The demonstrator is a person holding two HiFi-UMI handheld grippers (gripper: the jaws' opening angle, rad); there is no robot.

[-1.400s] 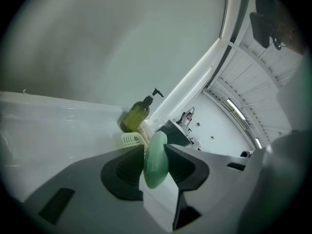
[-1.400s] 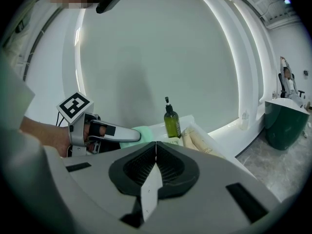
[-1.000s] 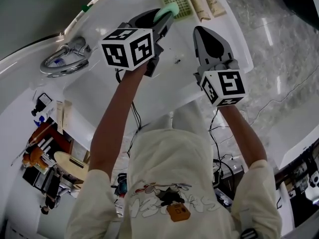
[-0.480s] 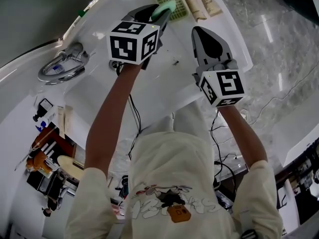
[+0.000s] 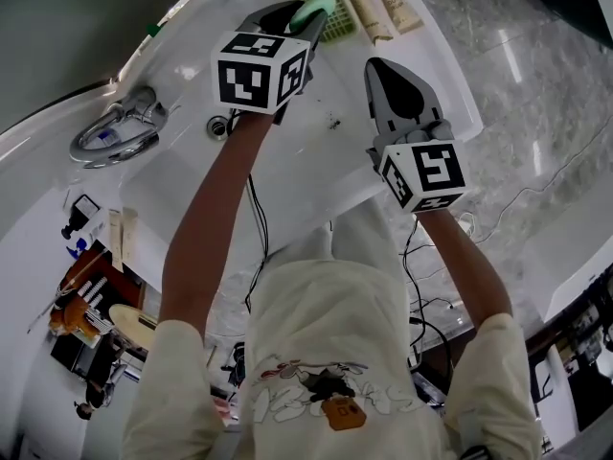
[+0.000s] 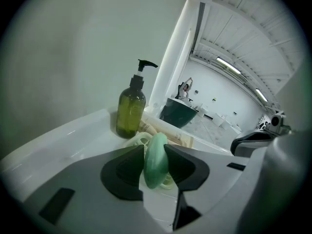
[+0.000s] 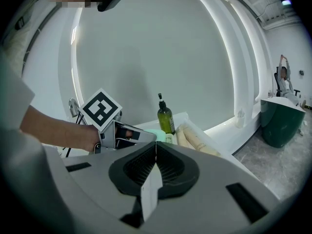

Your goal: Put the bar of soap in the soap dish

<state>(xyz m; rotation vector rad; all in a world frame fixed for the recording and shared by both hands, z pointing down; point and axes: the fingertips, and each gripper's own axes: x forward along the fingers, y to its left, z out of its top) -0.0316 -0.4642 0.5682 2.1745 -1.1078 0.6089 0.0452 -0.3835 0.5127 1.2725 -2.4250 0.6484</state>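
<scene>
While you hold the left gripper out over the back of the white counter, its two jaws press against the flat sides of the bar of soap, a pale green oval gripped on edge with its upper end clear of the jaw tips. Your left gripper view shows the soap dish, a light green slatted piece, directly beyond and below the soap. From the head view the soap overlaps the dish's near left corner, but no view settles whether the two touch. An olive green pump bottle stands upright just behind the dish, against the grey wall. Two beige tubes lie side by side on the counter just to the right of the dish. Your right gripper sits to the right of the left one and nearer to you, over bare counter, well apart from the dish. Its jaws are pressed together along their whole length with nothing between them, and it points toward the bottle and the tubes. A chrome tap stands at the left of the counter, near a small round drain fitting beside your left forearm
</scene>
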